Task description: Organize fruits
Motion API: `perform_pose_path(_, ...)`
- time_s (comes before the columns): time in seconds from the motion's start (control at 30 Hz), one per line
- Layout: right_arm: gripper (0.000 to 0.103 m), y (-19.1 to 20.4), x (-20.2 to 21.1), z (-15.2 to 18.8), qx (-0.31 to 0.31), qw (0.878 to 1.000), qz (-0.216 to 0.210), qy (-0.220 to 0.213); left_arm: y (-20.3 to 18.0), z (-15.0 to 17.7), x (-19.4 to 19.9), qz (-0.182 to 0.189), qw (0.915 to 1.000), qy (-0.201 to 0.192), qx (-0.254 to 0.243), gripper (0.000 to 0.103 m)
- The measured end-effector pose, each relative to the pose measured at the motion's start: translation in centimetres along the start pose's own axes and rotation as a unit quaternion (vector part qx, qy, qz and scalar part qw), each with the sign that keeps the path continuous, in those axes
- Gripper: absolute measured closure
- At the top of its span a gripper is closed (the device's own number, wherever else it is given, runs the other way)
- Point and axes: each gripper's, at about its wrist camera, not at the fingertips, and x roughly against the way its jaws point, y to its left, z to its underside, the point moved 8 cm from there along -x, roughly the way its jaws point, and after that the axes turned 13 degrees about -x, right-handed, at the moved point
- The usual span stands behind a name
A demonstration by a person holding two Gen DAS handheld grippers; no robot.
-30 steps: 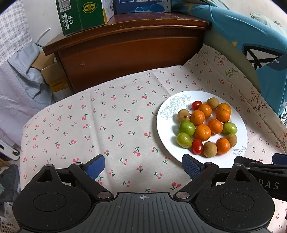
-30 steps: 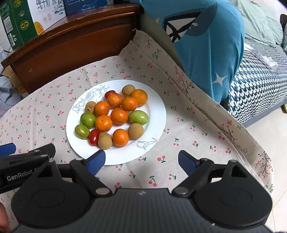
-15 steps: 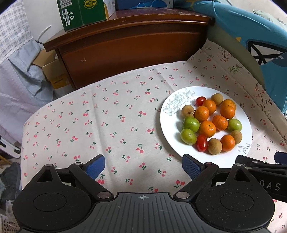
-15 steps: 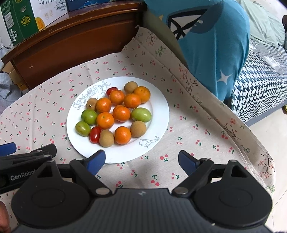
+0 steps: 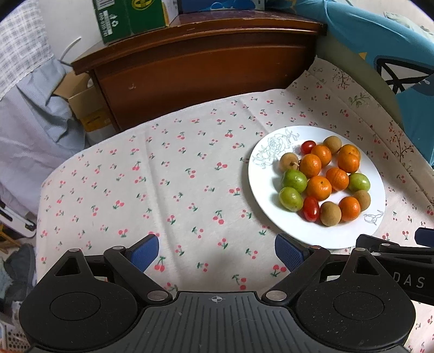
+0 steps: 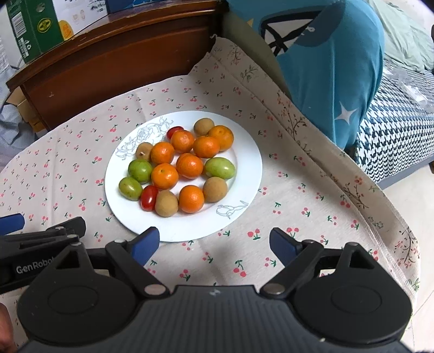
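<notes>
A white plate [image 5: 263, 173] [image 6: 246, 163] sits on the cherry-print cloth and holds several small oranges [image 6: 164, 176], green plums [image 6: 220, 167], brown longans [image 6: 215, 189] and two cherry tomatoes [image 6: 148, 197]. My left gripper [image 5: 217, 251] is open and empty, hovering over bare cloth to the left of and nearer than the plate. My right gripper [image 6: 214, 244] is open and empty, just short of the plate's near rim. Each gripper shows at the edge of the other's view.
A brown wooden cabinet [image 5: 200, 68] stands behind the table with a green carton [image 5: 130, 16] on top. A blue cushion [image 6: 325, 54] and a houndstooth bed cover [image 6: 393, 135] lie to the right. Cardboard boxes and cloth [image 5: 40, 122] are at the left.
Both grippers have drawn back and up a little from the plate, so it sits slightly farther in both views. The jaws stay open.
</notes>
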Motion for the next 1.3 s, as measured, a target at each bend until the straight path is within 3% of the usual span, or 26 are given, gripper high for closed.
perform_pose_path(0.43,0.015,1.9,1.1,3.2,0.051,0.998,-0.031,-0.008,1.6,4.0,1.3,-0.007,0.9996,0.011,0.026,0.009)
perform_pose_path(0.9,0.013,2.2,0.3,8.7,0.033,0.997,-0.056,-0.035,3.9,7.5,4.6,0.000,0.9986,-0.010,0.053,0.009)
perform_pose_path(1.13,0.009,2.7,-0.7,9.9,0.041,0.995,-0.041,-0.082,4.4,8.1,5.0,0.003,0.9982,-0.014,0.058,0.009)
perform_pose_path(1.3,0.001,3.5,-1.4,10.0,0.054,0.991,-0.041,-0.115,4.7,8.1,5.0,0.001,0.9980,-0.017,0.062,0.009)
